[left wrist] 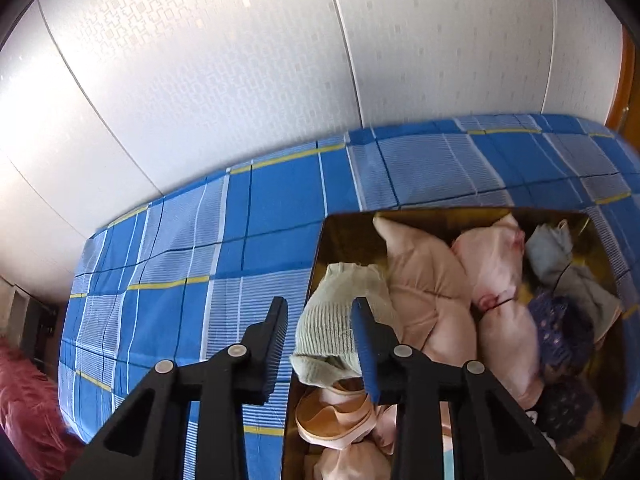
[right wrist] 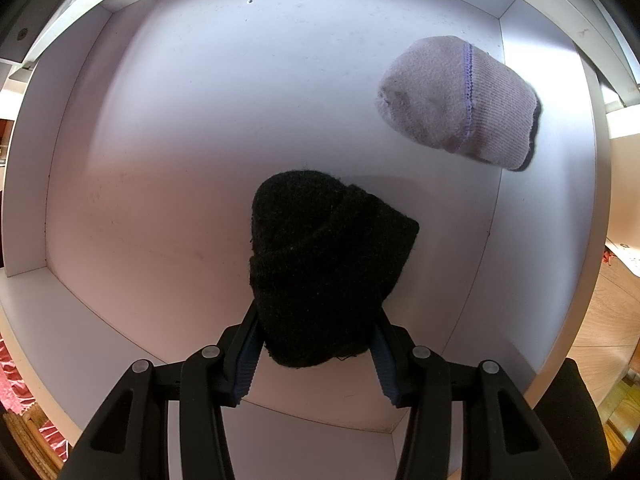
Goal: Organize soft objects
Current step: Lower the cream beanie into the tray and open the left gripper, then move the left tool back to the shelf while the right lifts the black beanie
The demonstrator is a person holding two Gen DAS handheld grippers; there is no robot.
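In the left wrist view a cardboard box [left wrist: 320, 236] on the bed holds several soft items: a pale green rolled sock [left wrist: 332, 328], pink bundles [left wrist: 432, 292], a grey bundle [left wrist: 548, 244] and dark purple ones [left wrist: 560, 332]. My left gripper [left wrist: 320, 344] is open and empty, its fingers standing either side of the box's left wall, near the green sock. In the right wrist view my right gripper [right wrist: 316, 344] is shut on a black rolled sock [right wrist: 324, 256] inside a white drawer [right wrist: 132, 208]. A lilac rolled sock [right wrist: 460, 104] lies at the drawer's far right.
The bed has a blue checked sheet [left wrist: 200, 240] against a pale patterned wall [left wrist: 200, 80]. A red cloth [left wrist: 28, 400] lies at the lower left. Wooden floor [right wrist: 600, 320] shows right of the drawer.
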